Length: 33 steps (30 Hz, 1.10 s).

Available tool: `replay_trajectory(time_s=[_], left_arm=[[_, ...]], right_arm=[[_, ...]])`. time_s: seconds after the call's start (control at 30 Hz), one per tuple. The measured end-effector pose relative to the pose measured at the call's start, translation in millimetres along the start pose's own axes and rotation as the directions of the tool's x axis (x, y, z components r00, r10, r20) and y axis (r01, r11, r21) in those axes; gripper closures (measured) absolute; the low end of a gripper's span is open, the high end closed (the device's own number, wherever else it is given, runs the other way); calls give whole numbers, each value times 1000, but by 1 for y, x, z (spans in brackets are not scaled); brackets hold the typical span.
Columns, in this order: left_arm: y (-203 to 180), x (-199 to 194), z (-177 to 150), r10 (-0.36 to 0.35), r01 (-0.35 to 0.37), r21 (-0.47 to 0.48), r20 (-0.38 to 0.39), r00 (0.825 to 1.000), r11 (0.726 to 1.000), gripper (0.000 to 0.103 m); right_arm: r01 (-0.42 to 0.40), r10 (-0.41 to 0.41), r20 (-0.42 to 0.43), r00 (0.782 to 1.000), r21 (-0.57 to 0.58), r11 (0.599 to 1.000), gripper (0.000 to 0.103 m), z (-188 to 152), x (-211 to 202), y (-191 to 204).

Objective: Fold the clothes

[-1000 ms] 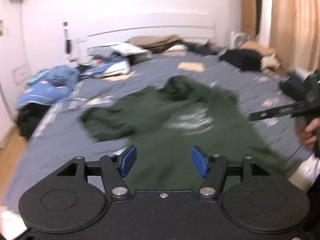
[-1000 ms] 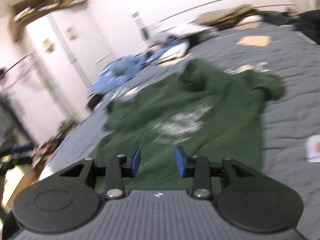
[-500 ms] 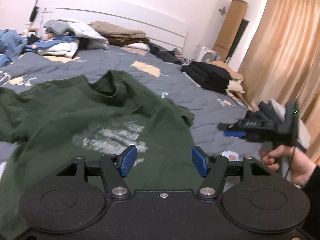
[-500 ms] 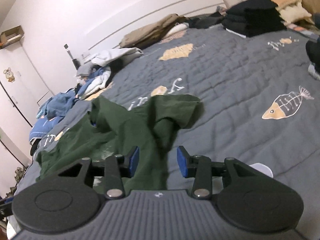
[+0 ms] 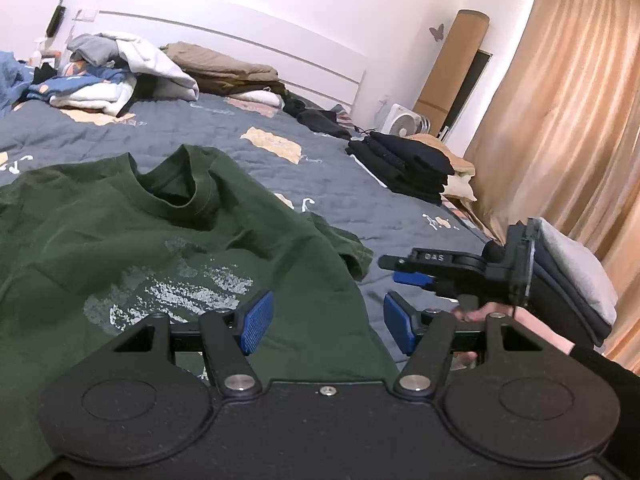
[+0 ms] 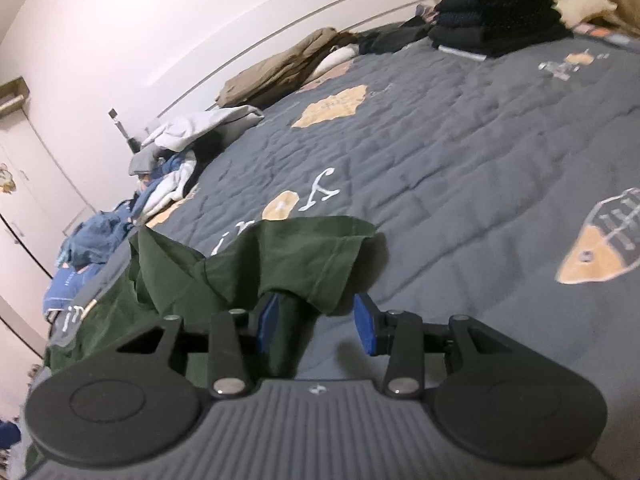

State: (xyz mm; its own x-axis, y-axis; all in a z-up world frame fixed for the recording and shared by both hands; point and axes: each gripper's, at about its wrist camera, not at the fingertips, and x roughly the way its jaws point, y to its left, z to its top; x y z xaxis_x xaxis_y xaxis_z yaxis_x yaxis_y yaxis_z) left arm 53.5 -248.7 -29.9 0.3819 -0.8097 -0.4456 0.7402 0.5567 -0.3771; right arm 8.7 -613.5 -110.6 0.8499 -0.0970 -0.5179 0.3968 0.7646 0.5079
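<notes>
**Currently: green T-shirt on bed, both tools spread and empty**

Currently the green T-shirt (image 5: 168, 248) lies face up on the grey quilted bed (image 5: 224, 132), its collar toward the headboard and its pale chest print showing. The fabric is rumpled rather than flat.

Left tool (image 5: 328, 322): the blue pads stand wide apart, hovering above the shirt's lower right portion. Nothing is held between them.

Right tool (image 6: 316, 324): the pads are likewise spread. The right sleeve (image 6: 312, 260) of the shirt lies bunched directly ahead of them, its hem edge lifted in a fold, and some cloth lies in the gap beside the left pad. No pinch is made. In the left wrist view the right tool (image 5: 404, 274) sits just beyond that sleeve, with the person's right hand (image 5: 520, 320) on its grip.

Other items noted: a stack of black folded clothes (image 5: 404, 164) at the bed's far right edge; a loose pile of white and blue garments (image 5: 104, 80) near the headboard; brown folded items (image 5: 224, 68) beside it; a folded grey and dark stack (image 5: 576, 280) behind the right tool; tan curtains (image 5: 568, 92) along the wall.
</notes>
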Motion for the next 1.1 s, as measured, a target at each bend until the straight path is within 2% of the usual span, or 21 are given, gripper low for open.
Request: replay_trajectory(time_s=[0.27,0.37,0.43,0.6,0.73,0.83,0.9,1.0,1.1], left_arm=[[10,8,5,19,-19,-44,-9,1000,999,42],[13,8,6,24,-24,-51,-9,1000,998,42],[14,7,6,26,-27,-58,-7,1000,998,42],[16,4,7,28,-28,-71,1,1000,997,42],[16,3,10,23,-22,-74,9,1000,997,42],[17,3,10,23,-22,-74,9,1000,997,42],[17,5,10,24,-23,-73,5,1000,997,42],[17,7,9,29,-30,-64,-9,1000,997,42],[14,7,8,25,-26,-47,-15,1000,999,42]], right_arm=[[16,-13,-31,999,80,997,62,1,40,-6],[15,-12,-38,999,86,996,83,1,46,-5],[15,-14,-11,1000,109,994,95,3,44,-5],[44,-57,116,992,113,993,98,27,16,-2],[107,-130,228,965,109,988,102,63,-16,-1],[148,-169,253,953,99,984,102,88,-36,3],[200,-204,189,961,36,979,102,97,-34,8],[324,-317,95,944,-66,944,101,92,-23,8],[371,-377,-36,926,-111,922,100,81,-14,-5]])
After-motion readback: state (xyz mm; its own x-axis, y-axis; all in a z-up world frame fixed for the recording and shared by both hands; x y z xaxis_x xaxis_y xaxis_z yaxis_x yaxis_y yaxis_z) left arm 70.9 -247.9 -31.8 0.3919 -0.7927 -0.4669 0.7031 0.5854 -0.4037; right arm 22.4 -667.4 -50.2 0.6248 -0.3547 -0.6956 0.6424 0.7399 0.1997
